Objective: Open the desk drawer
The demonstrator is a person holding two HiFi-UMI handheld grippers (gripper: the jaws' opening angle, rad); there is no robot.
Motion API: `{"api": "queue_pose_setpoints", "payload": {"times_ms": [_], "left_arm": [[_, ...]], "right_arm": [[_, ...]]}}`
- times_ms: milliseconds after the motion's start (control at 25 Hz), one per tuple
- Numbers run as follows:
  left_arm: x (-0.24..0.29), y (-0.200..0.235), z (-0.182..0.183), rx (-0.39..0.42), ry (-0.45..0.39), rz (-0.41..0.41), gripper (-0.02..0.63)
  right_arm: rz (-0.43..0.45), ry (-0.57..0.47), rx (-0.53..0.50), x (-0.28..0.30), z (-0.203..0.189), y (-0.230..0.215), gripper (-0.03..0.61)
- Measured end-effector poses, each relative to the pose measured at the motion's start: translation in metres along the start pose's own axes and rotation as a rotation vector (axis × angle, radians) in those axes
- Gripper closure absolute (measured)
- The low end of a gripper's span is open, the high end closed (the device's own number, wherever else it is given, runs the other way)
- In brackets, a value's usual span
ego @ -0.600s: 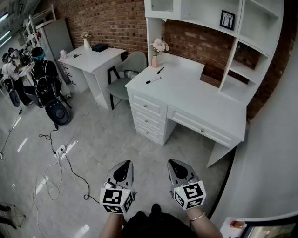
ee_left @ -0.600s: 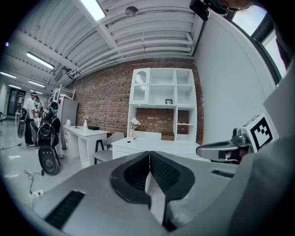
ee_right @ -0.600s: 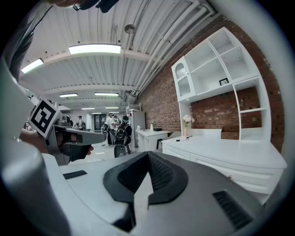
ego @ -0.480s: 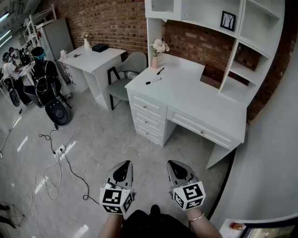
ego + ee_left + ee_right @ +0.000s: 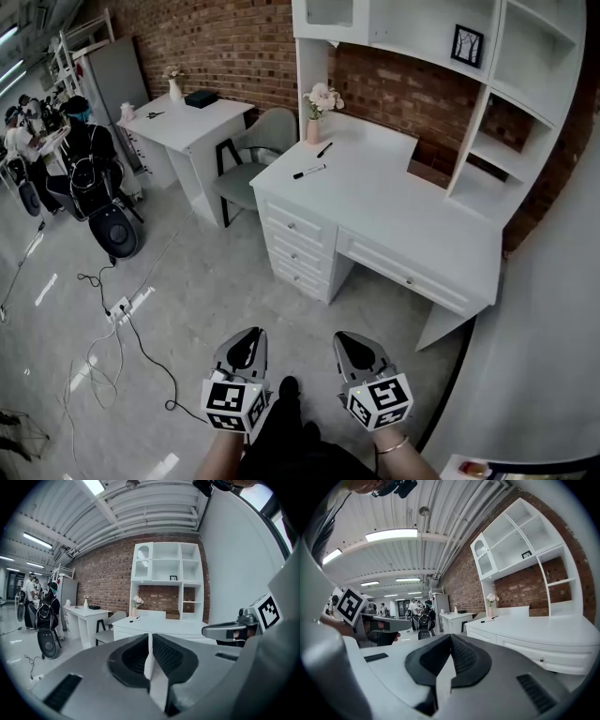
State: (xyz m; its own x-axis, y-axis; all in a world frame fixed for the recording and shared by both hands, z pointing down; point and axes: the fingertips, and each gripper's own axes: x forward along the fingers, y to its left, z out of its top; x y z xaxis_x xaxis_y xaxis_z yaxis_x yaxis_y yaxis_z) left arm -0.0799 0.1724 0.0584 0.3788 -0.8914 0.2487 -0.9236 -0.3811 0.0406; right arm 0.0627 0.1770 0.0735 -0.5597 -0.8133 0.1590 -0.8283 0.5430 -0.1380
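The white desk point(image 5: 394, 202) stands ahead of me against the brick wall. Its wide drawer point(image 5: 412, 267) under the top is closed, with a small knob point(image 5: 408, 279). A stack of three closed small drawers point(image 5: 298, 251) sits to its left. My left gripper point(image 5: 249, 334) and right gripper point(image 5: 346, 337) hang side by side over the floor, well short of the desk, both shut and empty. In the left gripper view the jaws point(image 5: 150, 635) meet, with the desk point(image 5: 159, 626) far beyond. In the right gripper view the shut jaws point(image 5: 449, 637) point left of the wide drawer point(image 5: 543, 654).
On the desktop stand a pink vase with flowers point(image 5: 314, 122) and two markers point(image 5: 309, 172). A grey chair point(image 5: 253, 150) and a second white desk point(image 5: 192, 122) are to the left. Cables point(image 5: 117, 333) trail over the floor. A white wall point(image 5: 553, 328) curves on the right. People are at far left.
The desk has come slightly nearer and lower in the head view. A dark shoe now shows between the grippers. Both grippers stay shut and level.
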Motion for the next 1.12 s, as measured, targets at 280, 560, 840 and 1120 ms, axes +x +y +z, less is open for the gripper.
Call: {"api": "queue_pose_setpoints", "payload": {"times_ms": [280, 560, 840, 1120], "left_arm": [[0.059, 0.026, 0.003, -0.004, 0.014, -0.023, 0.599], [0.132, 0.066, 0.001, -0.017, 0.047, -0.055, 0.554], [0.205, 0.111, -0.003, -0.034, 0.089, -0.089, 0.512], [0.269, 0.14, -0.026, -0.035, 0.102, -0.111, 0.489]], "right_arm": [[-0.013, 0.027, -0.008, 0.047, 0.0, -0.032, 0.574], [-0.027, 0.063, -0.01, 0.113, 0.0, -0.067, 0.574], [-0.022, 0.097, 0.006, 0.19, -0.003, -0.09, 0.574], [-0.026, 0.126, 0.01, 0.244, -0.026, -0.11, 0.574]]}}
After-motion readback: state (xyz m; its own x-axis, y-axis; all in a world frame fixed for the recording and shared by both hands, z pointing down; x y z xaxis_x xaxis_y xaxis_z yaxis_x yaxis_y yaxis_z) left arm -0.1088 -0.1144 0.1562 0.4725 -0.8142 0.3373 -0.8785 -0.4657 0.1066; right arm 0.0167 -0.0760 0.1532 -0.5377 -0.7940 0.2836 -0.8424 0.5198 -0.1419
